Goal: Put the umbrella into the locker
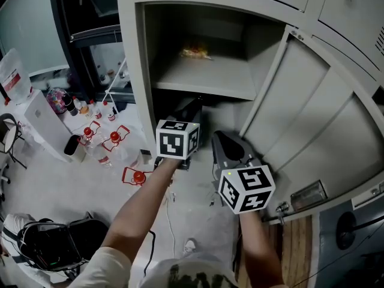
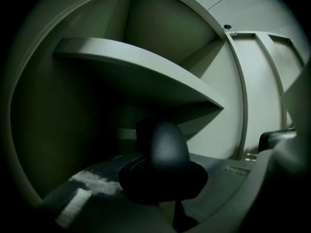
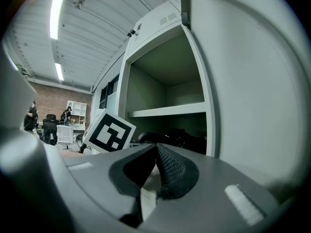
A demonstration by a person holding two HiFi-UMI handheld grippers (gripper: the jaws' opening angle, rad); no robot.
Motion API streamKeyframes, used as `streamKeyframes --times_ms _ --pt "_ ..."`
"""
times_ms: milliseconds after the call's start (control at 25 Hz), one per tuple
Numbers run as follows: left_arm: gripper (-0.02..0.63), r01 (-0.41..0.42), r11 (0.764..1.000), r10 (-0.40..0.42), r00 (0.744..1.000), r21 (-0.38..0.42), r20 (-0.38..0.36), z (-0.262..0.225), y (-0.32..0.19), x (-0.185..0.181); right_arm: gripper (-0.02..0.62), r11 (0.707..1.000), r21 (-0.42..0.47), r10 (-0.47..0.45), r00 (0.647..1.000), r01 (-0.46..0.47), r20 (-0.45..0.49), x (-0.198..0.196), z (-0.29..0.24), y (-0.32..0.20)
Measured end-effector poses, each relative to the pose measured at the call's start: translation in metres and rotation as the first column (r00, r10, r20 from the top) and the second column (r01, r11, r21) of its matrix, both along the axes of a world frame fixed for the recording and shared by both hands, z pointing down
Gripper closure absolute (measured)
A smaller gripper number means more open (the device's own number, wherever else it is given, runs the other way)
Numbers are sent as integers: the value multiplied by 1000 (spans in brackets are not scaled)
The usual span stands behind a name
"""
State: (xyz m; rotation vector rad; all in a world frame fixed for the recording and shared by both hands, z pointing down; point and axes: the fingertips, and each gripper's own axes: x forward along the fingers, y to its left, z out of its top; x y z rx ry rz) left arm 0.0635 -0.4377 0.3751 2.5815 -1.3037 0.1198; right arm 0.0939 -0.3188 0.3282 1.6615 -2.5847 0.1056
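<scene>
Umbrella (image 2: pixel 167 147), dim in closed left tool (image 2: pixel 164 181), rest cut off

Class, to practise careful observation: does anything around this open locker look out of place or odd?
A small yellowish packet lies alone at the back of the upper shelf of the locker, like something left behind. Red-capped clear bottles clutter the floor beside it. Nothing looks damaged or spilled.

The left tongs (image 2: pixel 165 176) and right tongs (image 3: pixel 156 152) are grey, each bearing a black-and-white marker cube (image 1: pixel 177 138); the short sleeve (image 1: pixel 105 267) is cream.
</scene>
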Motion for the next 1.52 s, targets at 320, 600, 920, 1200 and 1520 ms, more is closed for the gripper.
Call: streamKeyframes --times_ms 320,600,920,1200,1520 --pt "589 13 999 -12 1000 -50 11 14 -2 -5 594 1000 -10 -3 1000 3 7 1 5 -1" --pt "583 13 993 -10 1000 -115 23 28 0 -12 594 1000 -21 -6 1000 6 15 -2 8 -1" --pt "577 -4 991 12 998 -133 56 37 5 -11 594 999 -37 -7 1000 8 23 -3 14 -1" --pt "513 -26 990 33 998 -138 47 35 9 -9 594 999 -43 -6 1000 7 26 -5 17 1" --pt "383 -65 985 71 997 -160 32 36 16 0 594 999 -35 -28 999 30 37 -7 15 -1"
